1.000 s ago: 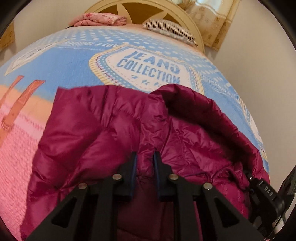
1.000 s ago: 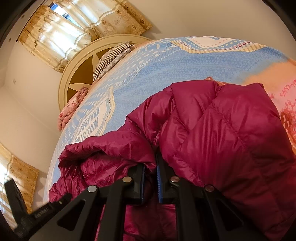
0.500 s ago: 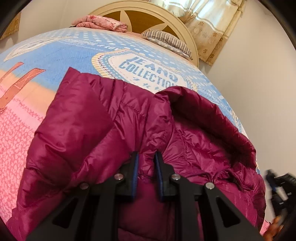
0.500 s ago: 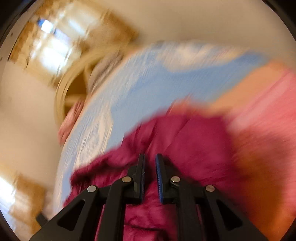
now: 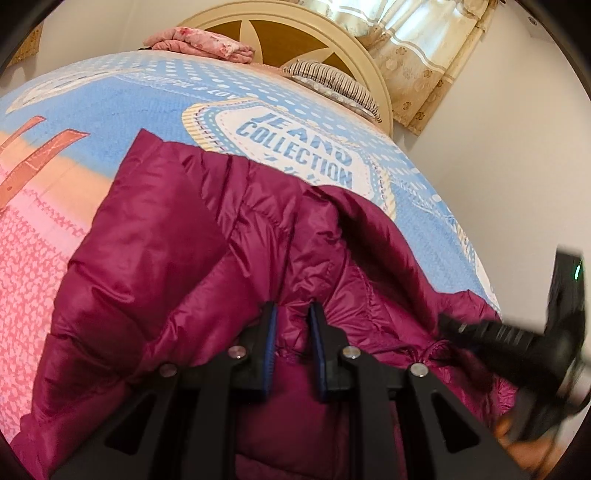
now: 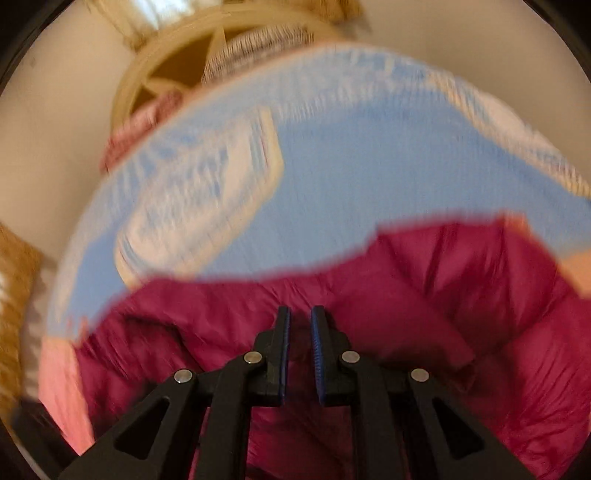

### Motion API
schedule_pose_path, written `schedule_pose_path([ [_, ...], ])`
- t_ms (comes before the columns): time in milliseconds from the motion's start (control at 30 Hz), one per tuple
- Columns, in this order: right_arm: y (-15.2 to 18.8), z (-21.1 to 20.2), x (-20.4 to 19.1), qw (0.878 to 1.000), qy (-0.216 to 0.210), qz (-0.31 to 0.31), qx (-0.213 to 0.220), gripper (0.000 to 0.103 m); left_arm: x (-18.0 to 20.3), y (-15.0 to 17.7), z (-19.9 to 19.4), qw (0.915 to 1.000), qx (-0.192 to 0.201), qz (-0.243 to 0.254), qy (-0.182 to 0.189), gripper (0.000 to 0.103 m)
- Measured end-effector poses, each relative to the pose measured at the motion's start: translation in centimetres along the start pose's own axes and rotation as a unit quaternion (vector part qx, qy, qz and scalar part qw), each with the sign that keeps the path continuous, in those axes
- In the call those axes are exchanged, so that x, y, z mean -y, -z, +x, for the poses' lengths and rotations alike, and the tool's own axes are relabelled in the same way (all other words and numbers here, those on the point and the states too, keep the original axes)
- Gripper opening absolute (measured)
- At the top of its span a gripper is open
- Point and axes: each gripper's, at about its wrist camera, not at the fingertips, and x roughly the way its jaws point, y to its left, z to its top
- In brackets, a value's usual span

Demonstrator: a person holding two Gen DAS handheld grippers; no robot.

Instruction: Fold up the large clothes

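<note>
A bed is covered by a printed bedspread point(image 5: 122, 103), blue at the far end with a white badge reading "JEANS COLLECTION", orange and pink nearer the left edge. A cream round headboard point(image 5: 295, 26) with brown cut-out panels is seen at the far end, against a plain pale wall. Patterned beige curtains point(image 5: 424, 55) hang at the upper right of the left wrist view. One striped pillow point(image 5: 332, 83) lies at the headboard, and one folded pink floral cloth point(image 5: 207, 44) is set beside it on the left.

One large magenta puffer jacket point(image 5: 155, 266) is spread and bunched on the near part of the bedspread, its quilted panels creased and partly folded over one another.

The left gripper point(image 5: 291, 314) is closed on a ridge of the jacket, the fabric being pinched between the blue-padded fingers. The right gripper point(image 6: 299, 321) is seen, much blurred, over the jacket point(image 6: 461, 295); its fingers stand only slightly apart, with fabric behind the narrow gap, and whether any is held cannot be told. In the left wrist view the right gripper point(image 5: 517, 339) appears as a blurred black body at the jacket's right edge.
</note>
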Motion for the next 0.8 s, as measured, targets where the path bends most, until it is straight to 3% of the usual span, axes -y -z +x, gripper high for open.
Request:
schedule_pose_path([
  [100,1.2,0.0,1.1,0.999,-0.033,-0.011,0.040,0.011,0.2,-0.1,-0.4,0.9999,-0.007,0.006,0.007,0.023],
  [167,1.4,0.0,1.1,0.998,-0.027,-0.016,0.054,0.011,0.9,-0.1,-1.4,0.9994,-0.013,0.032,-0.003,0.024],
  [233,1.6,0.0,0.2,0.997,-0.003,-0.039,0.062,0.011,1.8,-0.4,-3.8,0.9979,0.004,0.064,-0.012,0.027],
  [367,1.5,-0.3,0.0,0.996,0.012,-0.052,0.066,0.011,3.3,-3.0,-6.3,0.9959,0.039,0.082,0.002,0.053],
  [433,1.5,-0.5,0.2,0.996,0.009,-0.050,0.068,0.011,5.1,-5.8,-6.3,0.9936,0.062,0.095,-0.003,0.057],
  [500,1.5,-0.6,0.3,0.996,0.007,-0.049,0.070,0.011,6.8,-7.7,-5.2,0.9909,0.073,0.113,-0.011,0.067],
  [567,1.7,-0.7,0.4,0.996,0.005,-0.048,0.071,0.011,8.1,-8.9,-2.9,0.9888,0.062,0.133,-0.026,0.069],
  [633,1.7,-0.6,0.4,0.996,0.000,-0.045,0.072,0.011,8.4,-9.1,-0.1,0.9875,0.040,0.139,-0.064,0.069],
  [733,1.7,-0.6,0.8,0.997,-0.014,-0.036,0.072,0.011,6.2,-7.8,3.8,0.9839,-0.028,0.121,-0.128,0.068],
  [800,1.7,-0.7,1.0,0.997,-0.020,-0.032,0.073,0.011,4.2,-6.3,4.5,0.9855,-0.049,0.095,-0.131,0.068],
])
